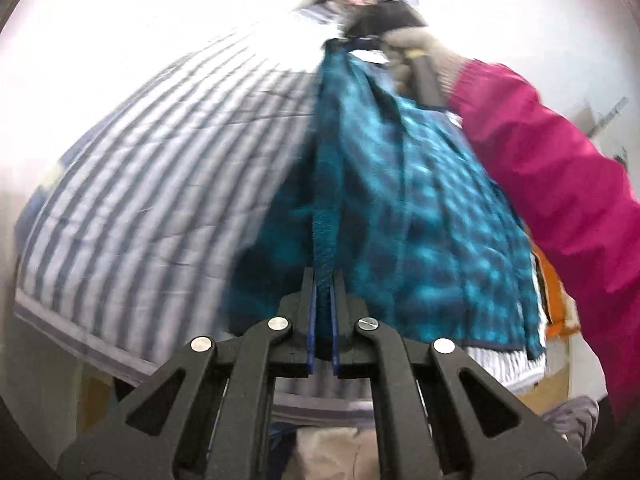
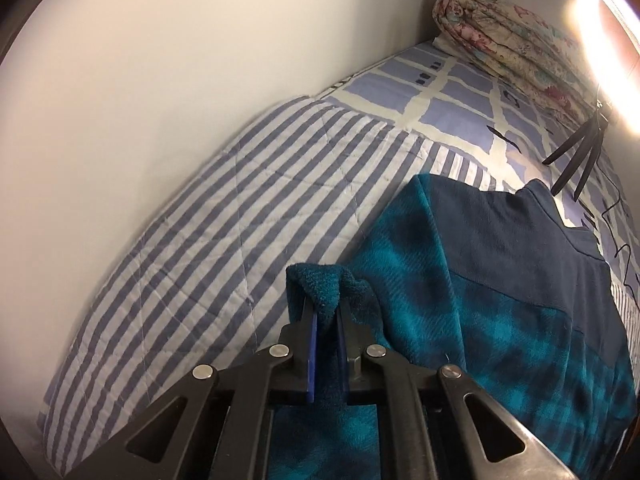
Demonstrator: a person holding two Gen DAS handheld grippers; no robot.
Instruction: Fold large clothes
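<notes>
Fleece point(image 2: 500, 280) in teal plaid lies over the striped bedcover point(image 2: 192, 216), from centre toward four o'clock in the right wrist view. Both the left gripper point(image 1: 324, 280) and right gripper point(image 2: 324, 312) are pinched tight on its edge (the left view is blurred). This looks like the grasp before a fold; next, both held edges must rise and cross together.

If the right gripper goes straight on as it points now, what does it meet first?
The right gripper already pinches the teal fleece garment; beyond that fold it would probably meet the striped quilt.
</notes>
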